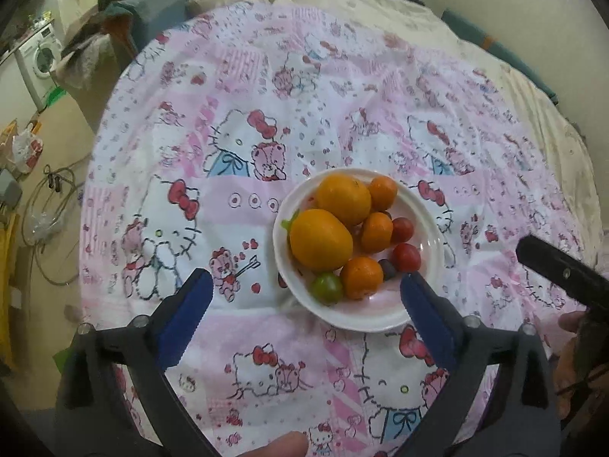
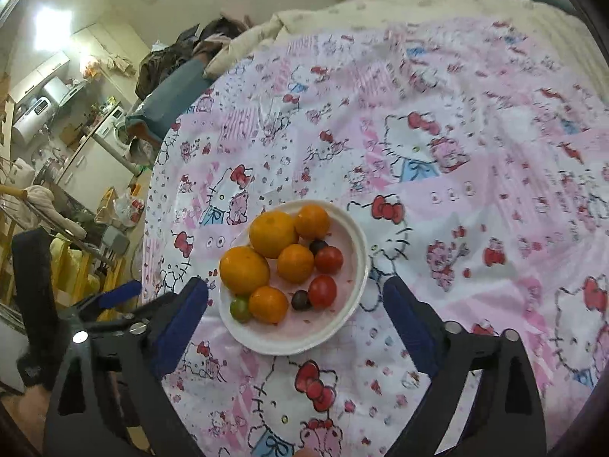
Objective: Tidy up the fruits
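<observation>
A white plate (image 1: 430,228) (image 2: 357,243) sits on a pink cartoon-print cloth. It holds two large oranges (image 1: 319,239) (image 2: 244,270), three small oranges (image 1: 361,277) (image 2: 268,304), two red tomatoes (image 1: 406,257) (image 2: 322,291), a green tomato (image 1: 326,286) (image 2: 240,308) and small dark fruits (image 2: 301,300). My left gripper (image 1: 306,297) is open and empty just in front of the plate. My right gripper (image 2: 297,306) is open and empty, its fingers either side of the plate's near rim.
The cloth (image 1: 266,122) covers a bed with a cream duvet (image 1: 380,11) at the back. The floor, cables (image 1: 45,205) and a washing machine (image 1: 40,57) lie to the left. The other gripper's black body (image 1: 563,274) shows at the right edge.
</observation>
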A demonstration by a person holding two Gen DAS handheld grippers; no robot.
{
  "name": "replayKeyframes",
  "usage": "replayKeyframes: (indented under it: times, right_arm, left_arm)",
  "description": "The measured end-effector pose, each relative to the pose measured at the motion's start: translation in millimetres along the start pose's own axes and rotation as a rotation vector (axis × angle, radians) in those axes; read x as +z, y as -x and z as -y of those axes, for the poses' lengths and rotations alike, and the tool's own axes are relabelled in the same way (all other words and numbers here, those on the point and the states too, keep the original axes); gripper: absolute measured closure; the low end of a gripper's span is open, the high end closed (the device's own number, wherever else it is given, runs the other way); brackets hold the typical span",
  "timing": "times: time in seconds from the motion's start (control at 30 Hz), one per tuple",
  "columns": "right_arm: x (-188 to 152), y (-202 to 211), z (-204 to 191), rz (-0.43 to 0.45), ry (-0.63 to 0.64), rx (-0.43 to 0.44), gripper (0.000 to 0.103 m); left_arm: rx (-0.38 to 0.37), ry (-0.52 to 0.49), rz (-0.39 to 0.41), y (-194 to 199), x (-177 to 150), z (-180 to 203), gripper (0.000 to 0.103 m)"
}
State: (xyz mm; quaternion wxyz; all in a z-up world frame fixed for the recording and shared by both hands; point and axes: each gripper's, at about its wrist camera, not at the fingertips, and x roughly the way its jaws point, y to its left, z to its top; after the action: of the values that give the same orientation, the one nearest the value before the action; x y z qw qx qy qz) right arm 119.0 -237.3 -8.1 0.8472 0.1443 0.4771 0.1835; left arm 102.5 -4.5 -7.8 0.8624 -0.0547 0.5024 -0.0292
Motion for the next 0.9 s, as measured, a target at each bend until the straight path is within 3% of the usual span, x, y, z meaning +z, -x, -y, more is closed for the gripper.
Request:
replayKeyframes:
  times: [0.07,0.33,0.57,0.9]
  right_arm:
    - [-6.6,7.6,-1.5,0.012,0.014,-0.017,0.0]
    - [-26.7,39.5,-14.5,0.119,0.058,-0.045,0.0]
    - [-48.8,52.9,-26.9,0.183,0.097,-0.084,0.0]
    - [-55.1,35.0,-36.9,0.218,0.152,-0.154,0.0]
  left_arm:
    - [0.011,0.011,0.016,10.4,-5.4,-3.4,0.005]
    - [0.025,-0.021,0.138,45.4,-29.1,1.0,0.003]
    - [0.04,-0.029,0.195,61.7,-45.6,0.6,0.003]
    - [0.072,-0.021,0.257,59.1,-47.5,-0.9,0.002]
